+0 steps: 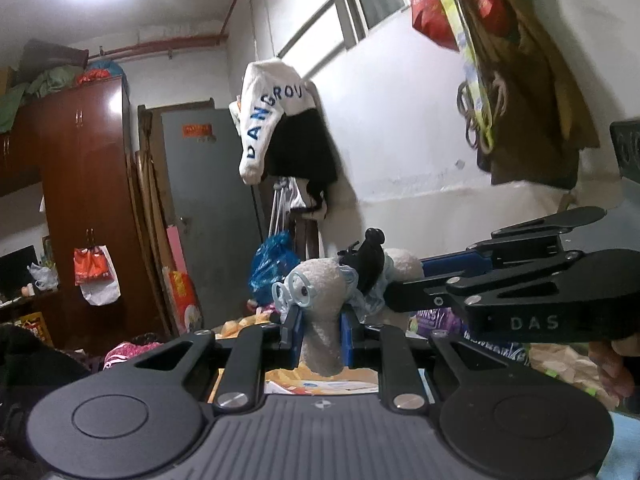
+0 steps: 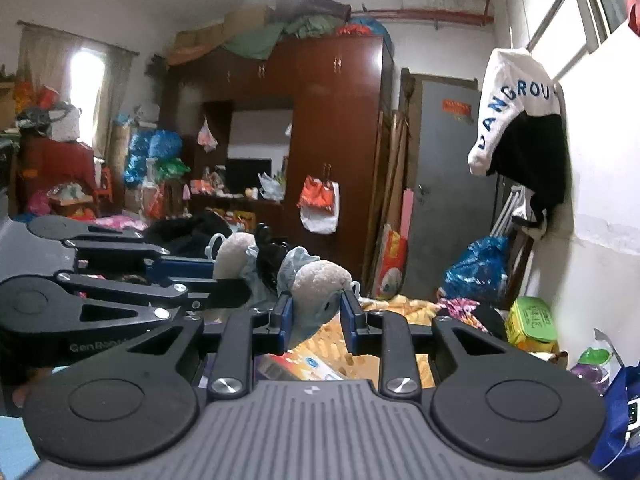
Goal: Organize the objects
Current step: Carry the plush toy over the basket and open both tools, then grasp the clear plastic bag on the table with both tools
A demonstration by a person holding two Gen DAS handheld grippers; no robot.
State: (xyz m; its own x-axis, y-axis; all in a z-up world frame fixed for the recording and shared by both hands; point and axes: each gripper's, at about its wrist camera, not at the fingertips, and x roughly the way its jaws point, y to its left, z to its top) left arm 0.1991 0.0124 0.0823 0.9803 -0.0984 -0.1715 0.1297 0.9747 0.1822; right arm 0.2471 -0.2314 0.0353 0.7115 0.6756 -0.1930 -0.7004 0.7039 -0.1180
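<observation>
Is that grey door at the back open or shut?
Shut, as far as it shows: the grey door sits flat in its wooden frame, with no gap visible.

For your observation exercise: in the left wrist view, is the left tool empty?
No: the left tool is closed on a grey plush toy, its blue fingers pressing the toy's sides.

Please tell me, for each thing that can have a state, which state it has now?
Left gripper: shut on the plush toy.
Right gripper: shut on the plush toy.
Plush toy: held in the air by both grippers.
Grey door: closed.
Wardrobe: doors closed.
</observation>
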